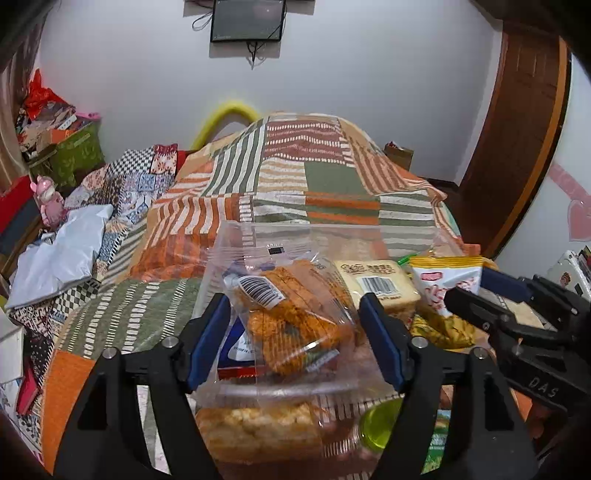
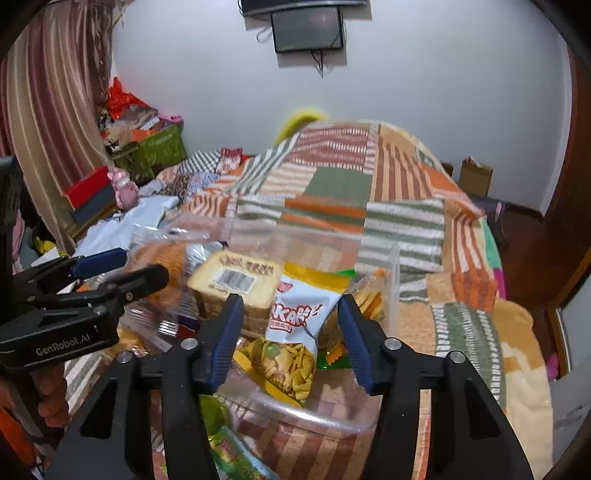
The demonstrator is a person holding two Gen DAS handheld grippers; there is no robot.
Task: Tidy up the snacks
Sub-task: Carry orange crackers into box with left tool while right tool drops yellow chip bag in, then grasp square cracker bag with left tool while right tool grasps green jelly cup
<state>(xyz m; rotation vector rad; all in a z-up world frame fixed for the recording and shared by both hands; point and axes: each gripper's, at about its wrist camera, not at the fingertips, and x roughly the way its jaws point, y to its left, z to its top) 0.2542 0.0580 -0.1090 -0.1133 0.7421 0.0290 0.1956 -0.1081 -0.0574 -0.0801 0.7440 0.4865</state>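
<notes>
A clear plastic bin [image 1: 325,236] [image 2: 380,280] stands on the patchwork bedspread and holds several snack packs. In the left wrist view my left gripper [image 1: 295,343] is open, its blue pads on either side of a clear bag of orange-brown biscuits [image 1: 291,317] in the bin. In the right wrist view my right gripper [image 2: 291,343] is open around a white and yellow chip bag [image 2: 295,325] standing in the bin. A wrapped sliced cake [image 1: 376,282] [image 2: 236,284] sits between the two bags. A rice-cracker pack [image 1: 258,432] and a green-lidded item [image 1: 380,428] lie outside the bin's near wall.
The patchwork bedspread [image 1: 314,177] covers the bed beyond the bin. A white plastic bag [image 1: 59,254], a pink toy [image 1: 50,199] and green boxes [image 1: 74,151] are at left. A wooden door frame [image 1: 517,147] is at right. A screen [image 1: 247,18] hangs on the wall.
</notes>
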